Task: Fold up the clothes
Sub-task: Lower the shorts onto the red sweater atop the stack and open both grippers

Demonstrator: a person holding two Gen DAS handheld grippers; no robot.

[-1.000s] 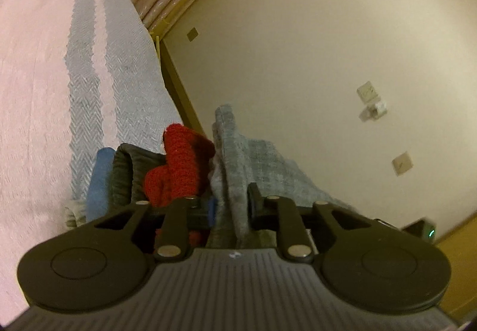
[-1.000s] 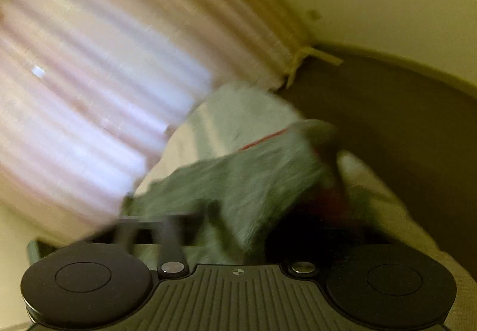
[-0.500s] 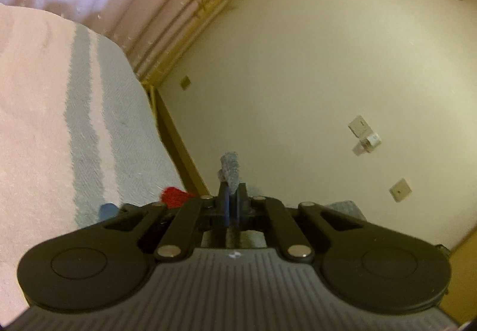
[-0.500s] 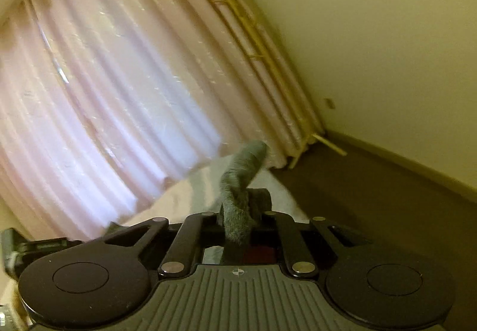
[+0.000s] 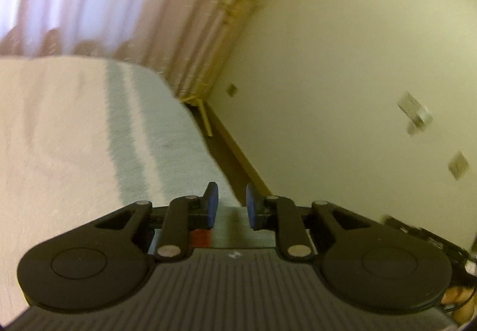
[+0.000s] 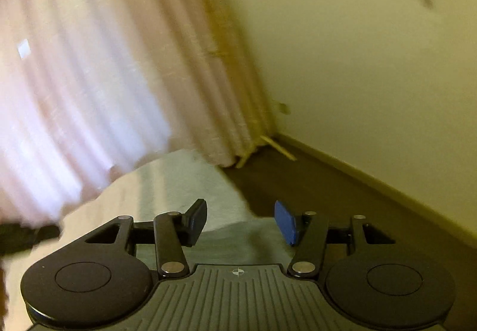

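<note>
My left gripper (image 5: 229, 205) is open and empty above the bed's right edge. Below its fingers only a strip of the grey garment (image 5: 238, 229) shows, with a bit of red knit (image 5: 200, 237) beside it. My right gripper (image 6: 241, 219) is open wide and empty. The grey garment (image 6: 238, 241) lies just under and between its fingers, on the bed's corner. Both views are blurred by motion.
The bed (image 5: 59, 137) has a pink cover with grey stripes (image 5: 119, 122). Pink curtains (image 6: 74, 62) hang behind it. A dark floor strip (image 6: 328, 196) runs between the bed and the cream wall (image 5: 328, 62). A dark object (image 6: 21, 237) sits at the left edge.
Both grippers were shut on the grey garment half a second ago and have opened, letting it go. The garment now lies low beneath the fingers. Both cameras are swinging.
</note>
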